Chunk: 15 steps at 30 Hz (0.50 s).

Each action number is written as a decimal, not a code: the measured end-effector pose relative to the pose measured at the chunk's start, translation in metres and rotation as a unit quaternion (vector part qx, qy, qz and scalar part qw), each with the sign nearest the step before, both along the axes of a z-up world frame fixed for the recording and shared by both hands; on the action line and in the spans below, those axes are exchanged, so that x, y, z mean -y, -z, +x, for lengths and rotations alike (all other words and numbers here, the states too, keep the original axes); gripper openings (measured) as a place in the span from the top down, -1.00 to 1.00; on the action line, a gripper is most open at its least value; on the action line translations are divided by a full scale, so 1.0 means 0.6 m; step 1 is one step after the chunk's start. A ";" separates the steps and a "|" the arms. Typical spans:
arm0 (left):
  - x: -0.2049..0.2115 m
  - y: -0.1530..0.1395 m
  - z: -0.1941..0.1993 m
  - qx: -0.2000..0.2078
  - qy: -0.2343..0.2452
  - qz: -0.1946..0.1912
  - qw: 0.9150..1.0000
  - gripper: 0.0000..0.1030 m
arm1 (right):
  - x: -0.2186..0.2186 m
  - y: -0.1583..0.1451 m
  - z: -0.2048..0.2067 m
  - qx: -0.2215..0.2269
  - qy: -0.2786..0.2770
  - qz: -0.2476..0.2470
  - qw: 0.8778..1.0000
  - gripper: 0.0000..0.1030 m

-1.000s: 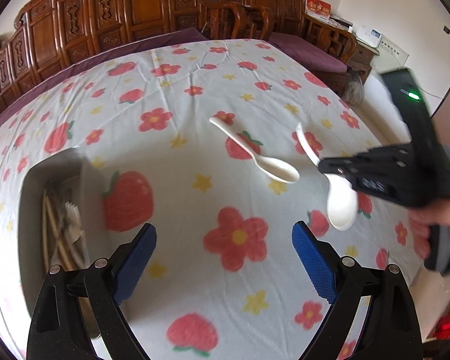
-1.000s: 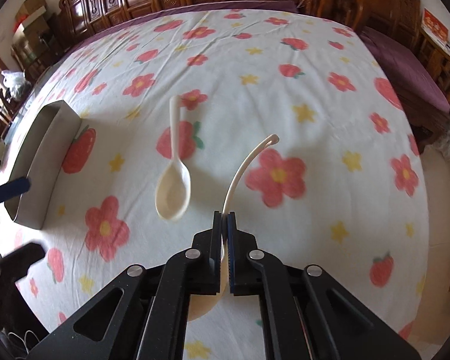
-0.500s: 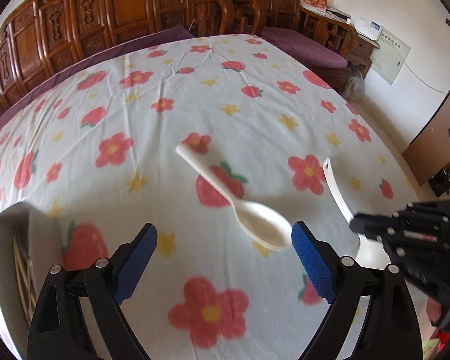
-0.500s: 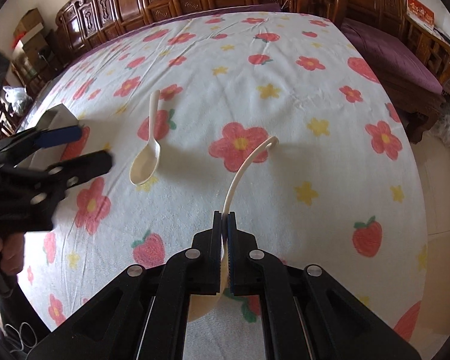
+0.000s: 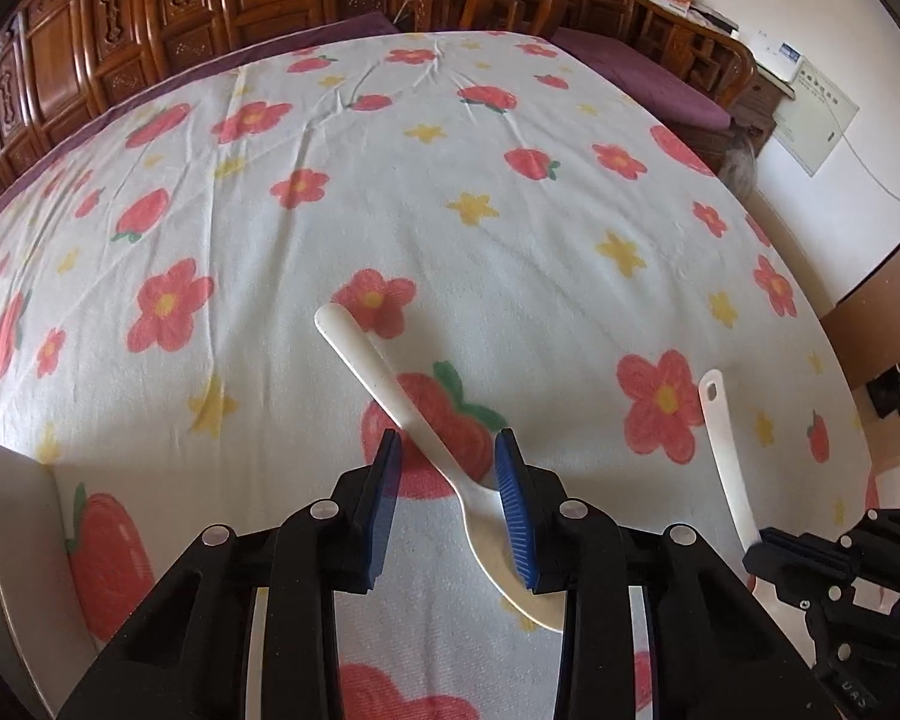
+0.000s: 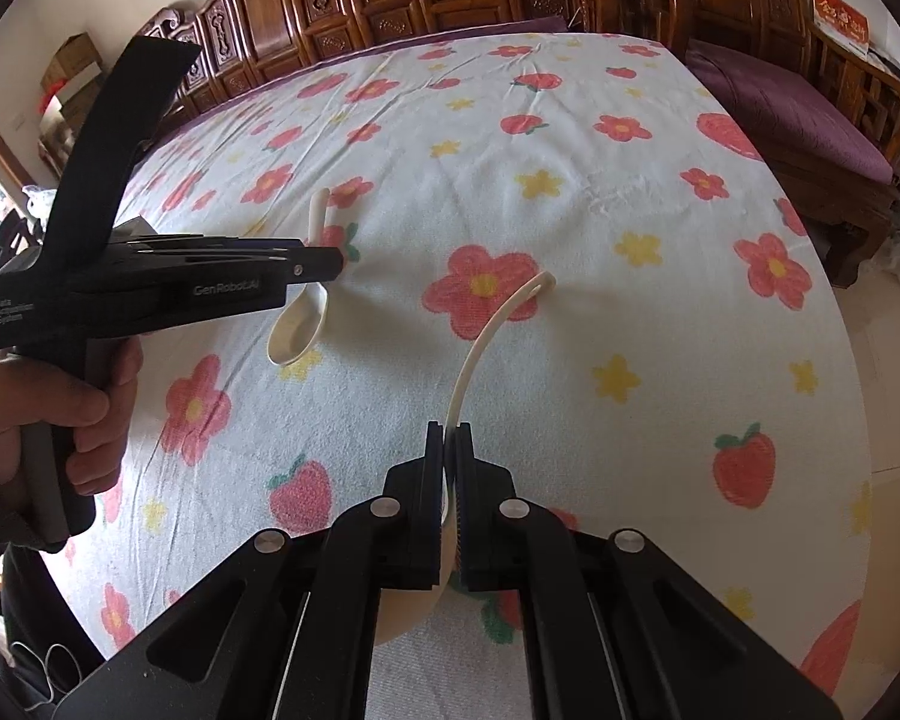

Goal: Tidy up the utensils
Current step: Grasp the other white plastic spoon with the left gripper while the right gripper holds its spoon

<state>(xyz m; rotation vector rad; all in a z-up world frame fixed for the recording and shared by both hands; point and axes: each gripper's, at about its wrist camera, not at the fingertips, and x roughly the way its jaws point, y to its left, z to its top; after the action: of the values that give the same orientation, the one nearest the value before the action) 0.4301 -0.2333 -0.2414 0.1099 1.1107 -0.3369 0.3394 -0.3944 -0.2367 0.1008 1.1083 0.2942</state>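
Observation:
A white spoon (image 5: 402, 402) lies on the flowered tablecloth, handle pointing away and to the left. My left gripper (image 5: 448, 456) straddles its neck. The jaws are closing with the spoon between them; the right blue pad (image 5: 513, 504) is at the spoon's edge and the left pad stands clear of it. In the right wrist view that gripper (image 6: 333, 261) hovers over the same spoon (image 6: 300, 330). My right gripper (image 6: 448, 444) is shut on a second white spoon (image 6: 492, 330), whose curved handle sticks up and forward. The held spoon (image 5: 723, 438) also shows at the lower right of the left wrist view.
A white utensil tray (image 5: 6, 510) sits at the table's left edge. Carved wooden chairs (image 5: 270, 12) line the far side, and a purple-cushioned bench (image 6: 798, 120) stands to the right. A person's hand (image 6: 78, 408) grips the left tool's handle.
My left gripper moved right and down over the lying spoon, and its jaws narrowed around the neck. The tray slid to the view's left edge. The right gripper kept its spoon.

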 end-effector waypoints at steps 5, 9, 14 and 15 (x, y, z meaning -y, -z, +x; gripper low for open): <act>0.012 0.001 0.002 0.012 0.003 0.026 1.000 0.80 | 0.002 0.002 -0.001 0.002 0.000 0.005 1.000 0.90; 0.018 0.000 0.001 0.005 0.015 0.021 1.000 0.88 | 0.003 0.002 -0.001 0.000 0.001 0.007 1.000 0.90; 0.020 -0.004 -0.013 0.002 0.029 0.024 0.999 0.88 | 0.001 0.001 -0.003 -0.003 0.002 0.003 1.000 0.90; 0.018 -0.007 -0.015 0.004 0.030 0.024 0.999 0.88 | -0.001 0.000 -0.005 -0.001 0.001 0.000 1.000 0.90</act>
<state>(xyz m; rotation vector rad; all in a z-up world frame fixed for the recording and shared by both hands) 0.4209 -0.2444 -0.2375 0.1872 1.1103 -0.3639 0.3367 -0.3938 -0.2368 0.1034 1.1108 0.2925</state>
